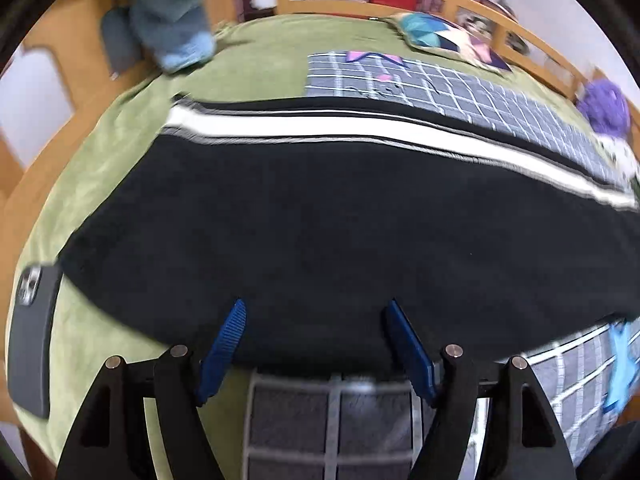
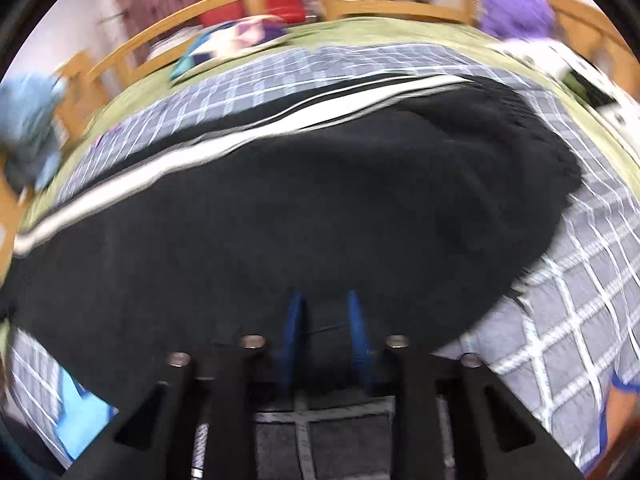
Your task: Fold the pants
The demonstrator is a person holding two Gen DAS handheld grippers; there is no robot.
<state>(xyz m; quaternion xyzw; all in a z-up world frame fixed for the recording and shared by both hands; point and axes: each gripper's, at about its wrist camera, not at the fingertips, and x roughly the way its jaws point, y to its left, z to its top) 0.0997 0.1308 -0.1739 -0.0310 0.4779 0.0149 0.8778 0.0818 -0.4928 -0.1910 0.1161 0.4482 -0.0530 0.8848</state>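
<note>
The pants (image 1: 320, 216) lie lengthwise across the bed (image 1: 120, 160), black fabric spread flat with a white side stripe (image 1: 280, 128) along the far edge. They rest partly on the green cover and partly on a grey checked blanket (image 1: 500, 100), which gives a flat base for folding.

The left gripper (image 1: 316, 312) hangs over the near edge of the pants, pointing steeply down. Its jaws stand wide, with nothing between them; the blue pads (image 1: 234, 320) sit above the cloth, not on it. This spread suits taking a thick fold of fabric.

The right gripper (image 2: 324, 304) is over the near edge at the other end, close to the rounded, bunched end of the pants (image 2: 500, 160). Its jaws are narrow. Dark fabric lies directly behind and between them, but blur hides whether the pads pinch it, so a grip cannot be confirmed.

Both grippers line up along the same near edge, well apart. Judged from this, the step in hand is to take that edge at two points and carry it toward the stripe side.

A phone (image 1: 34, 332) lies on the cover just beside the pants at the left end. A cushion (image 1: 448, 40) and a blue garment (image 1: 180, 20) lie at the far side, clear of the fold.
</note>
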